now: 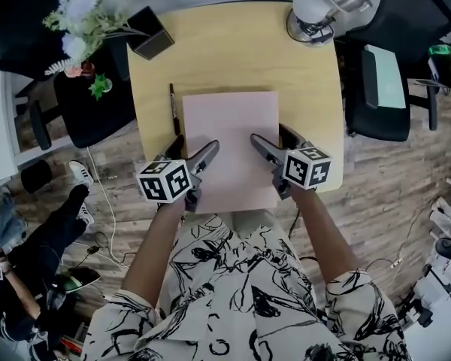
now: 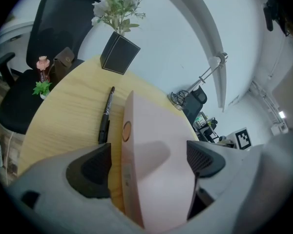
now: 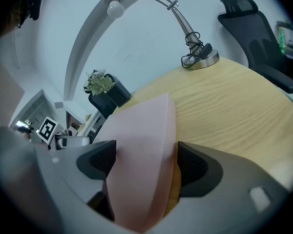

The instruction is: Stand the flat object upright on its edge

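Straddling the flat pale-pink board (image 1: 229,126) at frame centre, our left gripper (image 1: 194,147) and right gripper (image 1: 270,135) gape wide, unclamped; uneven squeezing could skid it onto the black pen (image 1: 174,107).

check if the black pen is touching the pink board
Apart: the left gripper view shows a strip of bare tabletop between the pen and the pink board.

Light wooden rectangular table (image 1: 308,74); brown wood-plank floor (image 1: 383,194); black office chairs (image 1: 391,122) either side; silver gooseneck desk lamp (image 1: 312,22); plain white wall (image 2: 166,38); black square flower planter (image 1: 150,34).
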A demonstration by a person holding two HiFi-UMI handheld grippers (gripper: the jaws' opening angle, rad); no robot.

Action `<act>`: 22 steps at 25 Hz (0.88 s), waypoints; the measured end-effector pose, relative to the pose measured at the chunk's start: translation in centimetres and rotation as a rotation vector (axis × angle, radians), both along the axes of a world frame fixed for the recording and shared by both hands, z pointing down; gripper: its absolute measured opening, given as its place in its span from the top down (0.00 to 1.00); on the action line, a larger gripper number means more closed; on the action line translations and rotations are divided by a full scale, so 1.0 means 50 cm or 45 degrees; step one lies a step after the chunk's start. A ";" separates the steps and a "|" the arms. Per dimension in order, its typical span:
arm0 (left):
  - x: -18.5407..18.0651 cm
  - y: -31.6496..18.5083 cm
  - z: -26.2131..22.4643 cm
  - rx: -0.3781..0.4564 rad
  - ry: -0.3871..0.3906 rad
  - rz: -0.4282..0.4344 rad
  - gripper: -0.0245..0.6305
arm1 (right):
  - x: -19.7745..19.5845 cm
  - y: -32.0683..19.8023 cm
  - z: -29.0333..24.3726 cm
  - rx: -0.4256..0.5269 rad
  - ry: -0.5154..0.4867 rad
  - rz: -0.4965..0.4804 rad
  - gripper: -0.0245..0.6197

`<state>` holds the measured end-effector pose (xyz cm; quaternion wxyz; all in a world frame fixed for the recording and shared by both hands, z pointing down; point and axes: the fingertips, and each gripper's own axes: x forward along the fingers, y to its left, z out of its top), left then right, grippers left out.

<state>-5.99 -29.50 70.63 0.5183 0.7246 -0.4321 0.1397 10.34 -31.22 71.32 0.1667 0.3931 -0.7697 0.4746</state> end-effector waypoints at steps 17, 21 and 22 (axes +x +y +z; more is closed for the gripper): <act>-0.005 0.009 0.008 -0.050 -0.076 -0.010 0.44 | -0.004 0.003 -0.009 0.008 0.020 0.021 0.39; 0.000 0.006 -0.020 -0.008 -0.087 -0.011 0.45 | 0.001 0.002 -0.039 0.059 0.032 0.018 0.40; 0.002 0.005 -0.028 0.006 -0.091 -0.006 0.45 | 0.002 0.001 -0.050 0.079 0.042 0.016 0.40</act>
